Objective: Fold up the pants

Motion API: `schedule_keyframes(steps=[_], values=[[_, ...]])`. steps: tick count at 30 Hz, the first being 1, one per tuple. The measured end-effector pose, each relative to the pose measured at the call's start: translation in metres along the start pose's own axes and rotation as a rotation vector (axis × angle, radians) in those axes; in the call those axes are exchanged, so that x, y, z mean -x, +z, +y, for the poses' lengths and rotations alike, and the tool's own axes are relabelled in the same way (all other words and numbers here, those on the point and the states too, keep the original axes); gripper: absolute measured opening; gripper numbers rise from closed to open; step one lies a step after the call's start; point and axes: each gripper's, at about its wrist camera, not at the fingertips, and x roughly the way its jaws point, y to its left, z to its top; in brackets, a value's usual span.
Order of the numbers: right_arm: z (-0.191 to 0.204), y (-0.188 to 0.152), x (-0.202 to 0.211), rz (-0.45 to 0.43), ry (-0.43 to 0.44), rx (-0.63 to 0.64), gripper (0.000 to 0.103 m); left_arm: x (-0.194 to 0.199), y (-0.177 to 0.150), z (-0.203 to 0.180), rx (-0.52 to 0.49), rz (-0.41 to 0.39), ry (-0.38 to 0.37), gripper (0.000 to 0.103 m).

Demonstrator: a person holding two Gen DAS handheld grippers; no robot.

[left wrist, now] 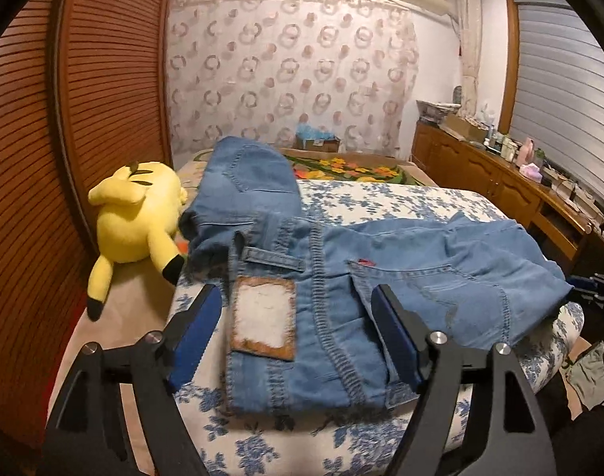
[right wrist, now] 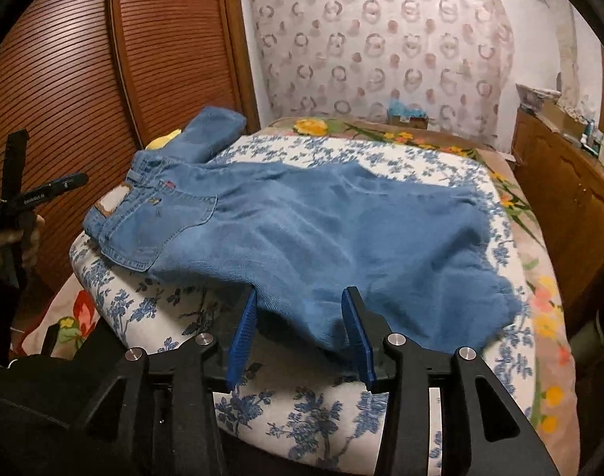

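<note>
Floral bed (left wrist: 401, 206) under jeans (left wrist: 341, 261); cardboard box (left wrist: 318, 143) behind.

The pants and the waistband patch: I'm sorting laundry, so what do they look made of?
The pants look like light-blue washed denim: twill weave, contrast topstitching, riveted-style pocket. The waistband patch looks like brown leather or imitation leather, its face worn whitish; which one, I cannot tell.

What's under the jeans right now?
The jeans lie on a blue-floral white cover spread over a bed with a bright flowered blanket. What lies inside the folded denim layers is covered.
</note>
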Motion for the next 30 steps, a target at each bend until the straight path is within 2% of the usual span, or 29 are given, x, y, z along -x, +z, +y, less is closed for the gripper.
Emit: schedule_keyframes(steps=[6, 17, 27, 30], values=[[-0.005, -0.005, 0.023, -0.043, -0.070, -0.009, 0.047, -0.009, 0.003, -0.025, -0.031, 0.009, -0.042, 0.078], [-0.064, -0.029, 0.025, -0.035, -0.231, -0.157, 0.050, -0.034, 0.003, -0.077, -0.083, 0.049, -0.152, 0.078], [-0.084, -0.037, 0.000, 0.008, -0.279, -0.247, 0.051, -0.048, -0.011, -0.100, -0.111, 0.110, -0.182, 0.078], [-0.089, -0.023, -0.004, 0.013, -0.268, -0.267, 0.051, -0.055, -0.017, -0.105, -0.122, 0.136, -0.181, 0.078]])
